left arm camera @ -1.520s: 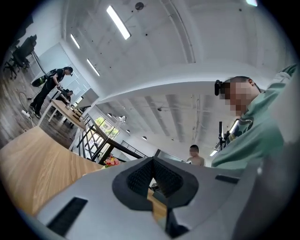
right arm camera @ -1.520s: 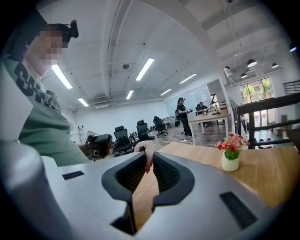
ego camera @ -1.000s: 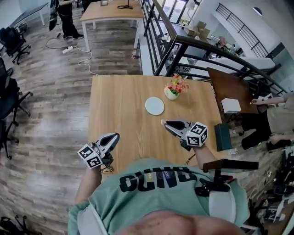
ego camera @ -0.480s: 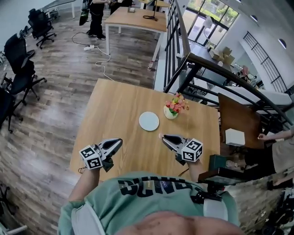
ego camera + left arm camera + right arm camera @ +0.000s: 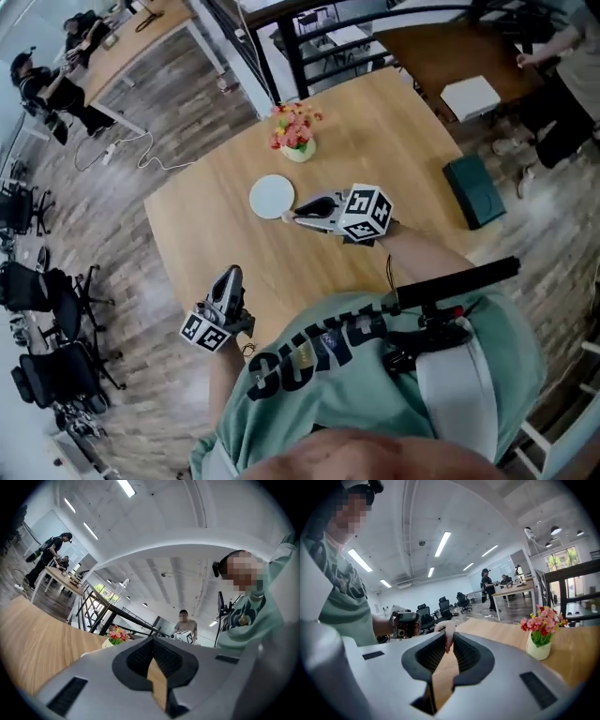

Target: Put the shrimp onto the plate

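The pale pink shrimp (image 5: 446, 631) is pinched at the tips of my right gripper (image 5: 448, 637), which is shut on it. In the head view the right gripper (image 5: 291, 216) hovers over the wooden table (image 5: 394, 122), its tips just beside the right edge of the round white plate (image 5: 270, 198). The plate has nothing on it. My left gripper (image 5: 232, 275) is held low at the table's near edge, well short of the plate. In its own view the left gripper (image 5: 152, 641) has its jaws together with nothing between them.
A small white vase of pink flowers (image 5: 296, 133) stands just beyond the plate. A dark green box (image 5: 476, 190) lies at the table's right edge. A dark side table with a white box (image 5: 472, 97), a black railing and office chairs (image 5: 42, 291) surround the table.
The head view has swung round. My right gripper has carried the shrimp closer to the plate, now right at its edge. The left gripper stays at the near edge.
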The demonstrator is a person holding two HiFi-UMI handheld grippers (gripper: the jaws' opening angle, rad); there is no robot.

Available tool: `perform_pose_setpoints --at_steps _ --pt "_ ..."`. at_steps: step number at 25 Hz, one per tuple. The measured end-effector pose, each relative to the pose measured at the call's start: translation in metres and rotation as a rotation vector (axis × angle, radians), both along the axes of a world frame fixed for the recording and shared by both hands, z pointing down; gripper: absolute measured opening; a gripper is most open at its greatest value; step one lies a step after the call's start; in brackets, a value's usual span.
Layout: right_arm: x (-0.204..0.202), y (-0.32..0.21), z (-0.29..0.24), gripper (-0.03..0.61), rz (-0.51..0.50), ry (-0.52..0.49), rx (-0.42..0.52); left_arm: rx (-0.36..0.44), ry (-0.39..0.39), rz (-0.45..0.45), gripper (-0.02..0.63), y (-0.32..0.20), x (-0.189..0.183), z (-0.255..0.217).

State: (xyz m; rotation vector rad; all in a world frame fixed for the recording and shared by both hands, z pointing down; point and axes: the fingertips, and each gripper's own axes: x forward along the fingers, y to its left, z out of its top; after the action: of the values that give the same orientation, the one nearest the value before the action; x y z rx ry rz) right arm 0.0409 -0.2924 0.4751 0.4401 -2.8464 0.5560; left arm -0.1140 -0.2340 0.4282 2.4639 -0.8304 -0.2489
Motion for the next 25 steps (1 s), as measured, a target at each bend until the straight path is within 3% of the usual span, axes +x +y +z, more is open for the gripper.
perform_pose_setpoints --at_steps 10,25 --pt "-0.019 -0.009 0.020 0.055 -0.030 0.029 -0.005 -0.022 -0.021 0.079 -0.005 -0.013 0.032 0.038" --pt "-0.038 -0.068 0.058 0.055 -0.056 0.047 -0.013 -0.061 -0.049 0.054 -0.005 -0.063 0.024 0.084"
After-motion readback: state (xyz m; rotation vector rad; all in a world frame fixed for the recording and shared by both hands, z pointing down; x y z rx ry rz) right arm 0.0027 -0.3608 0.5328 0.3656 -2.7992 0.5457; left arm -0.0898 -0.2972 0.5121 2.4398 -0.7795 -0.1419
